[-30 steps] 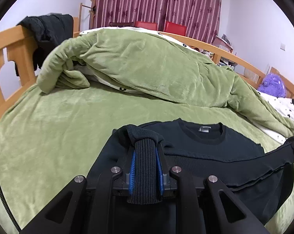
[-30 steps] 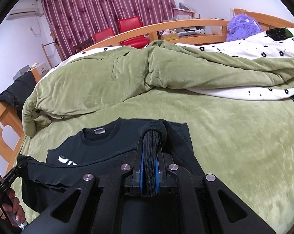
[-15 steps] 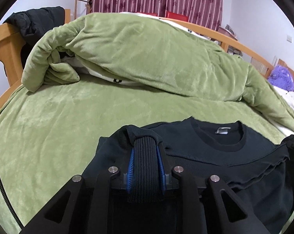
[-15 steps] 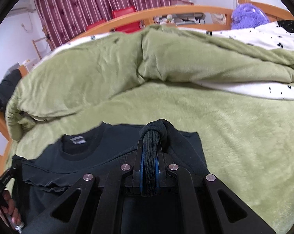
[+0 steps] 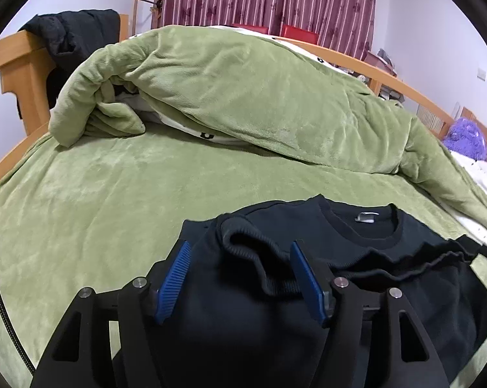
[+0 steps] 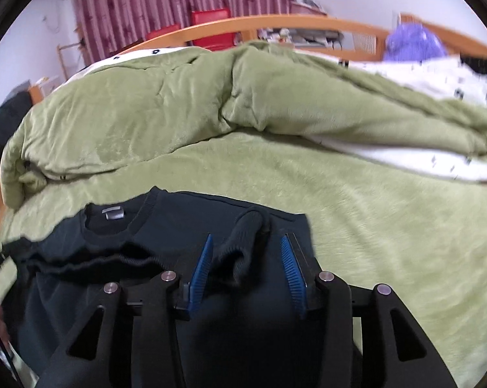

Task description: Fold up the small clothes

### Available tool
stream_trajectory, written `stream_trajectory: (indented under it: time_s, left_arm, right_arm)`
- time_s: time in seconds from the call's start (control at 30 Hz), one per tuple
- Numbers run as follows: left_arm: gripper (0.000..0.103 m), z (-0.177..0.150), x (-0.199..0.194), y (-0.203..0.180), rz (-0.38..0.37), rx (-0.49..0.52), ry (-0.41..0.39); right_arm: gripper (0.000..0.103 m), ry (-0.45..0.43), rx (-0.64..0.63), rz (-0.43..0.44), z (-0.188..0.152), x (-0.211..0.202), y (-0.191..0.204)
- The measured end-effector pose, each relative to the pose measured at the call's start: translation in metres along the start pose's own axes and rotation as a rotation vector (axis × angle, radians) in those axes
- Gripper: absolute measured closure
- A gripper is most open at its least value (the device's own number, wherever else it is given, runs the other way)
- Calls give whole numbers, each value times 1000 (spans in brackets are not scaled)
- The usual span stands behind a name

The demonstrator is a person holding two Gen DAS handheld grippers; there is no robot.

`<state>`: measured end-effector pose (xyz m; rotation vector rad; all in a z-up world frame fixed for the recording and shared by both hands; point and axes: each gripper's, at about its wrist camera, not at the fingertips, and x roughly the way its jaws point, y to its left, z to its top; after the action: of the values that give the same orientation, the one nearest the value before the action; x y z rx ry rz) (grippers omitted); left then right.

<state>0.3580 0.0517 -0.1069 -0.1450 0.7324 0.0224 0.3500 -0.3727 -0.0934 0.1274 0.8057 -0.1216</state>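
A black sweatshirt lies on the green bed sheet, collar and grey label facing up, its lower half folded up over the chest. It also shows in the right wrist view. My left gripper is open, its blue pads either side of the loose ribbed hem. My right gripper is open too, with the hem's other ribbed corner slack between its pads.
A bunched green duvet with a white spotted underside lies across the back of the bed. A wooden bed frame with a black jacket over it stands at the left. A purple plush toy sits far right.
Both grippers carried the hem forward toward the collar and lower, then opened. The ribbed hem has dropped free from both and rests on the sweatshirt.
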Motion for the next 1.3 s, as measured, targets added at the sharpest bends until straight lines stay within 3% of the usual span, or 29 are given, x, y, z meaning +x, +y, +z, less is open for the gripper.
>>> stream_trajectory:
  time_s: [0.27, 0.4, 0.83, 1.03, 1.17, 1.3]
  left_arm:
    - [34, -26, -43, 8, 27, 4, 18]
    - [28, -53, -66, 21, 23, -15, 36]
    - [28, -130, -90, 65, -11, -101, 126]
    - [28, -141, -81, 75, -38, -125, 140]
    - [28, -131, -73, 82, -89, -171, 129]
    - [28, -120, -52, 81, -119, -202, 165]
  right_arm:
    - [59, 18, -122, -41, -49, -56, -4]
    - [52, 49, -74, -41, -74, -66, -18]
    - [40, 69, 28, -13, -139, -93, -45]
    - [40, 73, 35, -33, -143, -87, -48]
    - [40, 44, 91, -46, -136, -84, -58]
    - [40, 59, 138, -40, -128, -67, -66]
